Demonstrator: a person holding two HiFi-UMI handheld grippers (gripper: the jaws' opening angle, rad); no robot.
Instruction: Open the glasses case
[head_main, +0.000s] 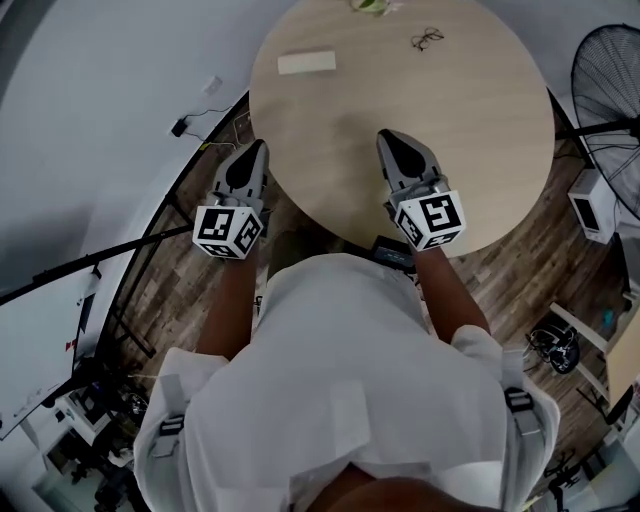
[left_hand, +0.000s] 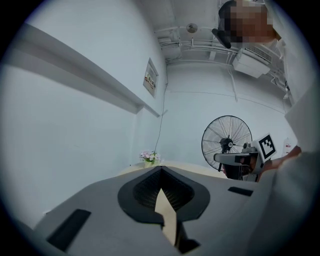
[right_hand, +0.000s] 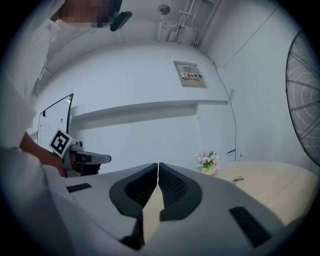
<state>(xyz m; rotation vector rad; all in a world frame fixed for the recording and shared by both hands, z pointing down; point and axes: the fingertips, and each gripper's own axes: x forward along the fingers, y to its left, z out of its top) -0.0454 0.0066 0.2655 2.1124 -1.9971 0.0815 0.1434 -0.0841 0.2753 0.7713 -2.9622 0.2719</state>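
Case (head_main: 307, 63) lies on desk (head_main: 480, 150) well ahead of the fingers (right_hand: 172, 187), left gripper (head_main: 262, 148) and right gripper (head_main: 385, 136) both clenched empty; probably light, stiff, slippery, so pin base, lift lid edge.

Even cool indoor light, soft shadows, fisheye edges (dark vignette)

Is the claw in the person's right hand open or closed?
Shut. The right gripper has its jaws meeting at the tips in its own view, with nothing between them.
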